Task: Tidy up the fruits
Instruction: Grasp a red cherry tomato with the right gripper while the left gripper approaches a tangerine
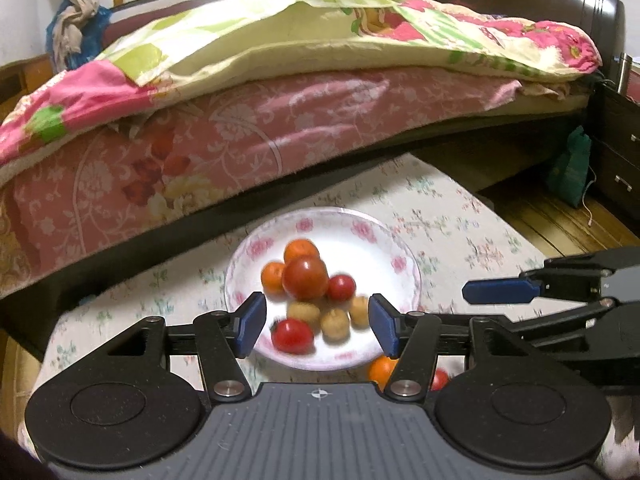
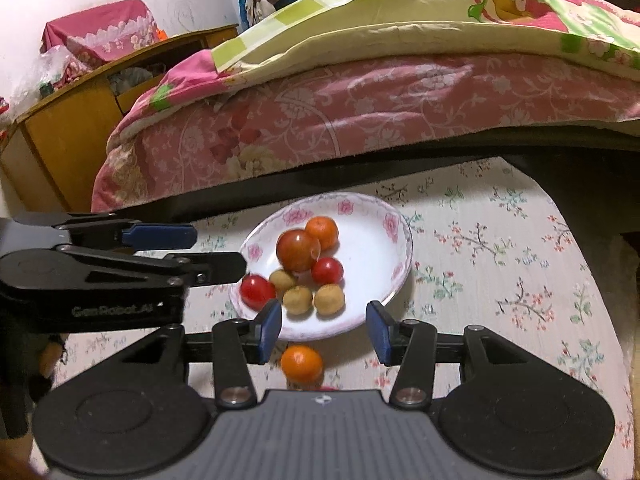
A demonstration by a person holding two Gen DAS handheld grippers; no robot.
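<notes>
A white floral plate point(image 1: 360, 240) point(image 2: 372, 240) sits on the flowered cloth. It holds a large tomato point(image 1: 305, 277) point(image 2: 297, 250), small oranges point(image 1: 301, 249) point(image 2: 322, 232), small red tomatoes point(image 1: 292, 335) point(image 2: 257, 290) and tan round fruits point(image 1: 335, 323) point(image 2: 329, 299). A loose orange point(image 2: 301, 363) point(image 1: 382, 371) lies on the cloth in front of the plate, with a red fruit point(image 1: 439, 379) beside it. My left gripper point(image 1: 318, 326) is open and empty above the plate's near rim. My right gripper point(image 2: 324, 330) is open and empty, just above the loose orange.
A bed with a pink sheet point(image 1: 240, 140) and floral quilt point(image 1: 320, 20) runs close behind the table. A wooden cabinet point(image 2: 60, 128) stands at left. A dark nightstand point(image 1: 616, 152) and green bag point(image 1: 568, 168) are on the right, over wooden floor.
</notes>
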